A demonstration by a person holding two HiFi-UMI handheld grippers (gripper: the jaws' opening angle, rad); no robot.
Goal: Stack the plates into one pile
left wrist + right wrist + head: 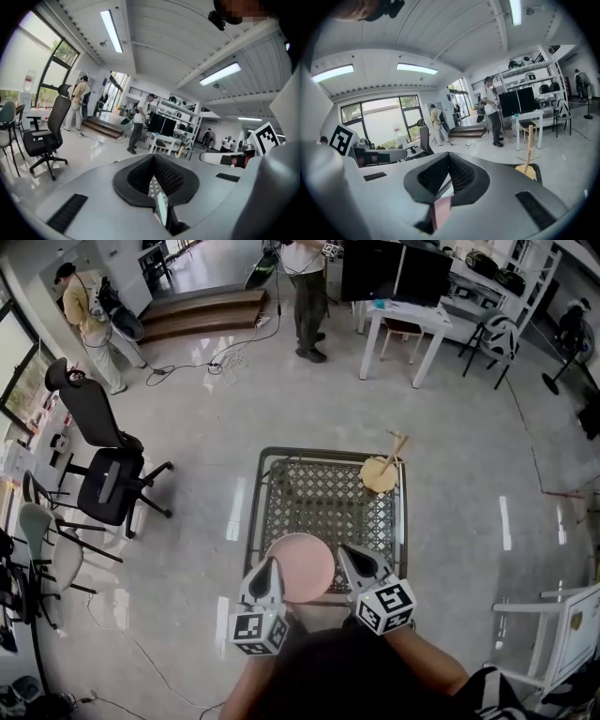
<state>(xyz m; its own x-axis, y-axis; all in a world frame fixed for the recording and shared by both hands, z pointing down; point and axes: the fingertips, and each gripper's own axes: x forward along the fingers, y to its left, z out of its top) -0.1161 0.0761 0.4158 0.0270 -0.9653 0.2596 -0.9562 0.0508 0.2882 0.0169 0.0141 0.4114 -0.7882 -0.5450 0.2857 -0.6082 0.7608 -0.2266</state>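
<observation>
Both jaws are clamped on the pink plate: the left gripper probably, the right gripper clearly. It's held above the mesh tabletop, so mid-carry. Next up is setting it down on a pile.

Your two claws, left claw and right claw, one pink plate between them, one mesh table beyond them, one wooden stand past your right claw, one office chair off your left claw, two people far beyond.
</observation>
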